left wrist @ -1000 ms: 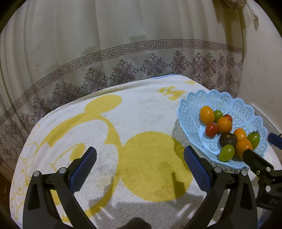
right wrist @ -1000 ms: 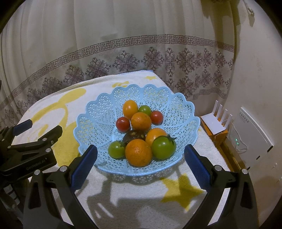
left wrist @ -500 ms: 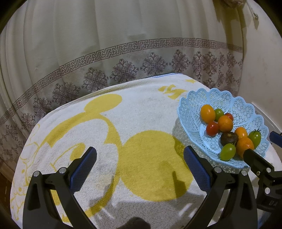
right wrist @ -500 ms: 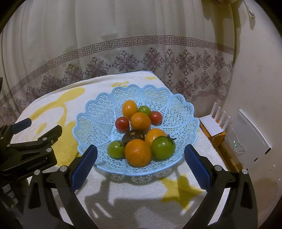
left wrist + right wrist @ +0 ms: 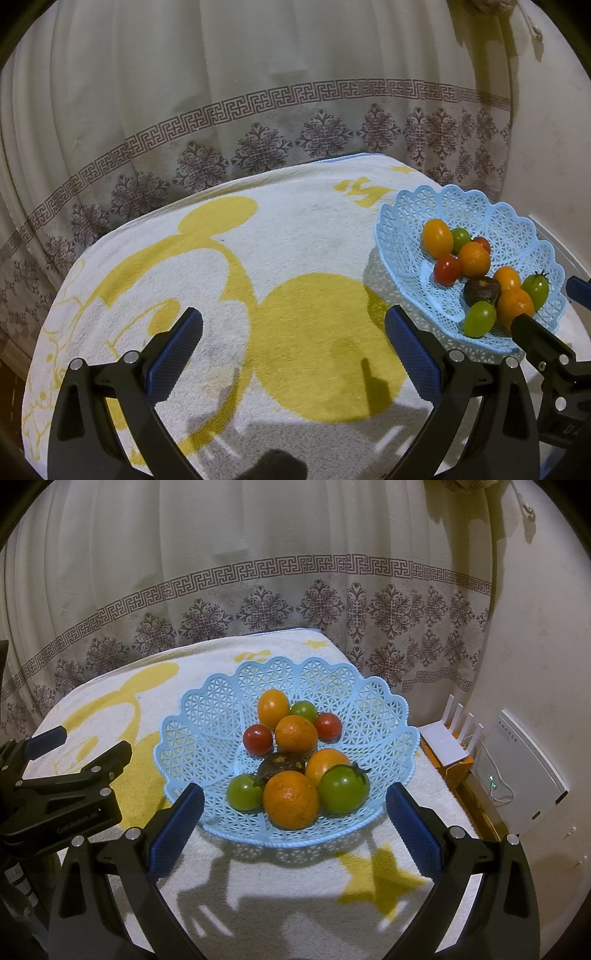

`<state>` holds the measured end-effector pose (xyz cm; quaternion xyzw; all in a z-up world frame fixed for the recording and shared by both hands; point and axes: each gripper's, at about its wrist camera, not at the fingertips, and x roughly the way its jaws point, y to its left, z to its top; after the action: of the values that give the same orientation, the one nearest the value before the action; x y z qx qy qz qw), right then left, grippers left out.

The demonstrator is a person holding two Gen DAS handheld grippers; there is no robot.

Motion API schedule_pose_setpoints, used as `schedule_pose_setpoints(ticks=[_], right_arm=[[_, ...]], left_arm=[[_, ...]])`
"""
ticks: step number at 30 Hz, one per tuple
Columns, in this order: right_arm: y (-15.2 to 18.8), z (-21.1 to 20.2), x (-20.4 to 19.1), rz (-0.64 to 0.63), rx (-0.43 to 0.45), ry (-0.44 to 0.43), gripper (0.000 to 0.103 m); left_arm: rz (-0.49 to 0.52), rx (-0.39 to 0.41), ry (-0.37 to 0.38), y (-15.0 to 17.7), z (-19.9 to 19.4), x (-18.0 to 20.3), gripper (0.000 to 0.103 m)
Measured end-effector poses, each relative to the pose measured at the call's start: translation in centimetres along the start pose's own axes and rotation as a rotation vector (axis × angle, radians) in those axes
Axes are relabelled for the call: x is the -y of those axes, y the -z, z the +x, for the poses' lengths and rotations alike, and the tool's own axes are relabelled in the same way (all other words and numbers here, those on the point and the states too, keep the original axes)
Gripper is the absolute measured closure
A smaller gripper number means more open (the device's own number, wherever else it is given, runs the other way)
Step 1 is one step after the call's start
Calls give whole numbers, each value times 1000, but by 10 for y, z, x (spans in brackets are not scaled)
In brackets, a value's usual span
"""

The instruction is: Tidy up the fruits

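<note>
Nine small fruits sit in a light blue basket (image 5: 207, 716) on a white and yellow towel (image 5: 295, 258). The basket is right in front of the right gripper (image 5: 295, 825), between its two blue fingers (image 5: 177, 827), which are wide apart and hold nothing. The left gripper (image 5: 293, 345) is to the left of the basket, over the bare towel, fingers wide apart too, holding nothing. Both point forward and a bit down. The big orange fruit (image 5: 291, 799) is at the front, with a green tomato (image 5: 343, 788) on its right side. A dark brown fruit (image 5: 281, 764) lies in the middle.
</note>
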<state>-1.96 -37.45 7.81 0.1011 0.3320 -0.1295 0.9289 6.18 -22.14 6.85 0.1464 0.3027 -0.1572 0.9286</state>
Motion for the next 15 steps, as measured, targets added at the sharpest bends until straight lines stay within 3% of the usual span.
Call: schedule_pose_setpoints(ticks=[15], right_arm=[[0,0,-1,-1,-2,1,3]], left_arm=[[15,0,-13,1,1,6,5]])
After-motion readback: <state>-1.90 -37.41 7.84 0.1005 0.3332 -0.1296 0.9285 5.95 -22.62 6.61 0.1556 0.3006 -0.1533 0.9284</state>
